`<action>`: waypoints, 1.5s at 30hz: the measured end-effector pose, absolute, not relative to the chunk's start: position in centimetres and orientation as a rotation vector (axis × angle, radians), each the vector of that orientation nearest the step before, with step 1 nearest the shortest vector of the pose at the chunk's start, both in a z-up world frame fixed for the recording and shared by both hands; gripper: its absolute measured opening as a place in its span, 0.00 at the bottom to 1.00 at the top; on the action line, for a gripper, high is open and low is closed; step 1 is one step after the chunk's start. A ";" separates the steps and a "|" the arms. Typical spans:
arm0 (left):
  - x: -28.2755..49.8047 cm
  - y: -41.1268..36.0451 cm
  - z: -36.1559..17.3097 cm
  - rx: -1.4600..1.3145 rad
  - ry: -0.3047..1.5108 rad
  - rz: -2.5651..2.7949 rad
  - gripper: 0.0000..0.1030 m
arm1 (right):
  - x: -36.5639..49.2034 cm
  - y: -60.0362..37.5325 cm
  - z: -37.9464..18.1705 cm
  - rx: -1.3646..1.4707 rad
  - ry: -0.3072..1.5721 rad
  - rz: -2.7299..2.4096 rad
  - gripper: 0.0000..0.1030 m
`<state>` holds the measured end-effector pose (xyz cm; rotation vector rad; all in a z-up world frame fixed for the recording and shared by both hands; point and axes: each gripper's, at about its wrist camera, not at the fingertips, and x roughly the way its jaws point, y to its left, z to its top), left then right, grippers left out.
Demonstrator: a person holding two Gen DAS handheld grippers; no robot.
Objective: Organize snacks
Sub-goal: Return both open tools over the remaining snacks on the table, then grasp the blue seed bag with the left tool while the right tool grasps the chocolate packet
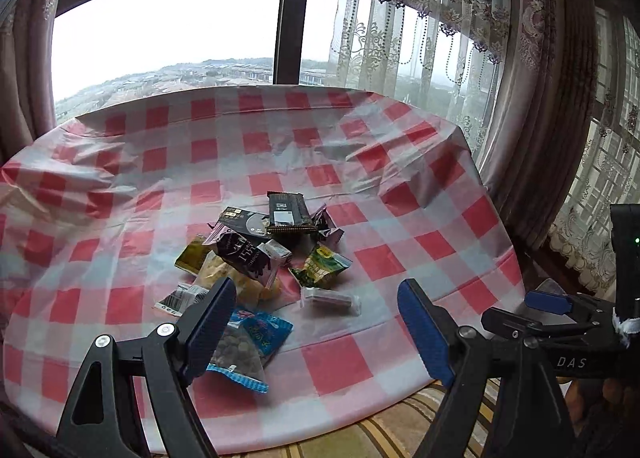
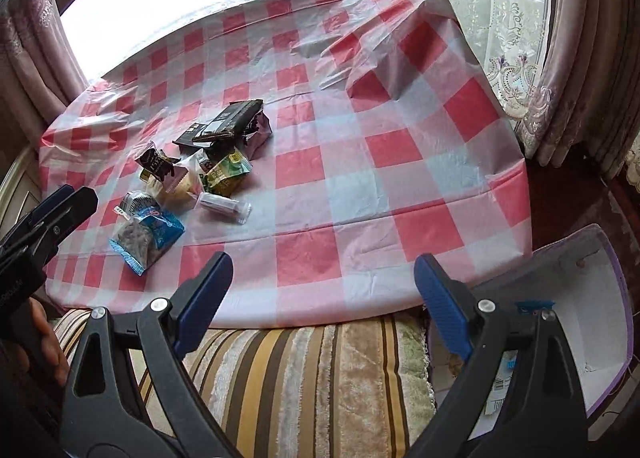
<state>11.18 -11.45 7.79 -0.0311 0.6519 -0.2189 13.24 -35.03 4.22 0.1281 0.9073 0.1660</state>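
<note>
A pile of snack packets (image 1: 264,258) lies on the red-and-white checked tablecloth (image 1: 400,225); it also shows in the right wrist view (image 2: 192,173). It holds a dark chocolate bar (image 1: 288,213), a green packet (image 1: 320,268), a blue packet (image 1: 248,346) and a small clear-wrapped snack (image 1: 330,300). My left gripper (image 1: 316,322) is open and empty, just short of the pile's near edge. My right gripper (image 2: 322,302) is open and empty, at the table's front edge, right of the pile. An open white box with purple trim (image 2: 592,318) sits low at the right.
A striped cushion (image 2: 304,378) lies below the table's front edge. Curtains (image 1: 520,97) and a window (image 1: 168,25) stand behind the table. The cloth is rumpled at the far right (image 2: 372,61).
</note>
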 end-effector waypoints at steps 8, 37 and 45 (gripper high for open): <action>12.8 -6.7 5.9 -0.043 0.723 -0.201 0.81 | 15.3 -31.6 3.7 0.056 0.922 0.212 0.90; 19.1 -8.3 -3.0 0.206 1.077 -0.327 0.67 | 21.6 -23.6 1.8 -0.067 0.920 0.324 0.90; 18.5 -7.5 -2.7 0.159 1.062 -0.339 0.57 | 24.0 -19.9 1.8 -0.094 0.884 0.388 0.84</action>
